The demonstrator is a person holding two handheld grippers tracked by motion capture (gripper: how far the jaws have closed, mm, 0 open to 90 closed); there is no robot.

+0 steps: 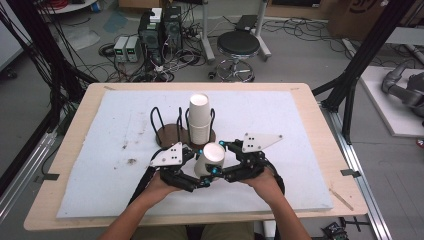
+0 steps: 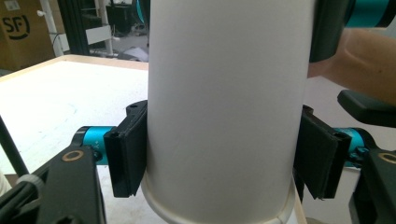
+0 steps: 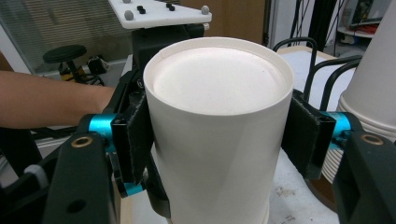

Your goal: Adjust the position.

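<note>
White padding covers the wooden counter (image 1: pixel 310 150), with cables, power boxes and one round stool on the floor behind it. Two tongs meet near the counter's front middle, both pinching one upturned white paper cup (image 1: pixel 212 159) held between them. The left tongs (image 1: pixel 197 167) have their pads pressed on the cup's sides close to its rolled rim, which points down in the left gripper view (image 2: pixel 224 116). The right tongs (image 1: pixel 220 162) clamp the same cup higher, just under its flat base, seen facing the camera in the right gripper view (image 3: pixel 217 121). Each tongs carries one pale three-cornered plate. Just behind the cup stands a brown round rack (image 1: pixel 170 135) with black wire loops; one stack of upturned white cups (image 1: pixel 199 120) sits on its right half.
</note>
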